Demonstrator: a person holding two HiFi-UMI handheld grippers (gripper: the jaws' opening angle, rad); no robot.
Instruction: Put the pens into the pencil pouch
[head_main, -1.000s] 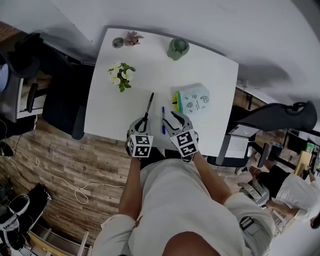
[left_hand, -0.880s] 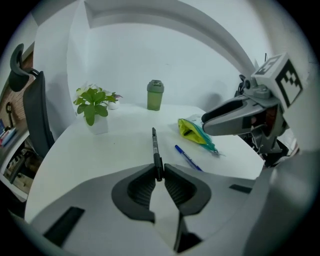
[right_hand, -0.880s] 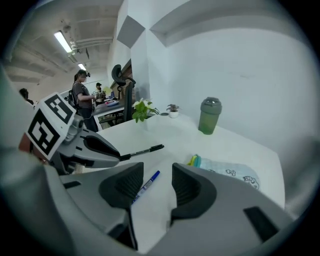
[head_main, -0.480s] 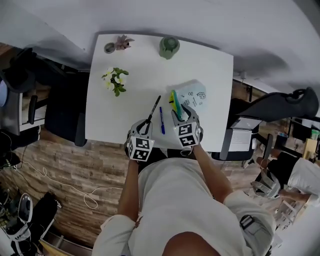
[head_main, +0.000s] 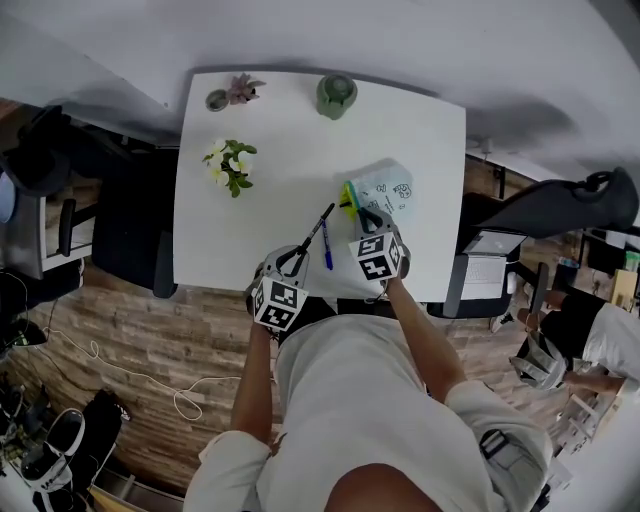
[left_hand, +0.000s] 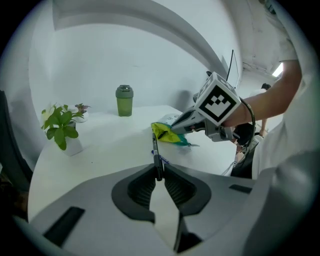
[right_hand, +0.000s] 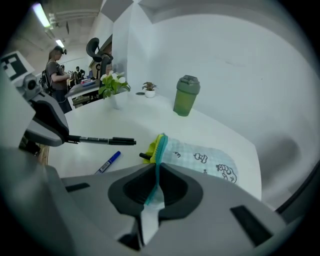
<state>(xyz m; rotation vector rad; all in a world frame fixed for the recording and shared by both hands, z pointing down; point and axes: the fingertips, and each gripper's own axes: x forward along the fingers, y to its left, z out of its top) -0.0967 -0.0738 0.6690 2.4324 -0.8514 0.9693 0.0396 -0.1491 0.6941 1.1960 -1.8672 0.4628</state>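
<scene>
Left tongs (left_hand: 158, 172) clamp black pen (left_hand: 155, 150); right tongs (right_hand: 157, 172) pinch pouch (right_hand: 200, 160) rim; blue pen (right_hand: 109, 161) on table (head_main: 280, 130) between.

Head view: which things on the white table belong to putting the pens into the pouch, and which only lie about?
Job: black pen, held in the left gripper; blue pen, lying free; pencil pouch, its edge in the right gripper.
Lying about: green cup; flowering plant; small pot plant.

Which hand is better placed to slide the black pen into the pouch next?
Left. The left gripper is shut on the black pen, which points toward the mouth of the pouch. The right gripper is shut on the pouch's edge, likely steadying it.
</scene>
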